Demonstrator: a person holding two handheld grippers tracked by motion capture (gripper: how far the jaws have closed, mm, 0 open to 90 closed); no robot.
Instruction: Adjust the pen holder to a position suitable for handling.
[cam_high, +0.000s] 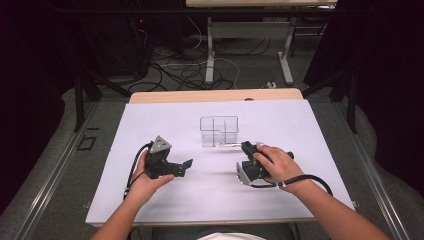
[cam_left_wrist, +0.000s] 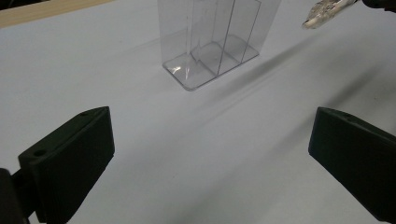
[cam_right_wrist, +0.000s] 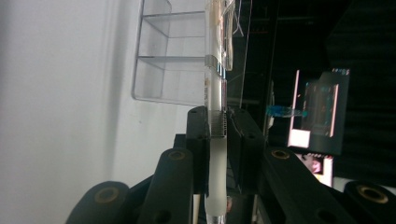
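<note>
The right gripper (cam_high: 248, 150) has its jaws clamped on a slim clear plastic pen with a frosted barrel (cam_right_wrist: 216, 140), carried level with its tip at the near wall of the clear plastic divided organiser box (cam_high: 219, 131) on the white desk (cam_high: 150, 125). I judge that the tip could catch the rim and tip the light box over. The left gripper (cam_high: 186, 165), jaws apart and holding nothing, waits beside it, clear of the path.

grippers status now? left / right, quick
Left gripper: open, jaws wide apart, nothing between them, over the white table.
Right gripper: shut on a clear pen, its tip near the clear divided organizer.
</note>
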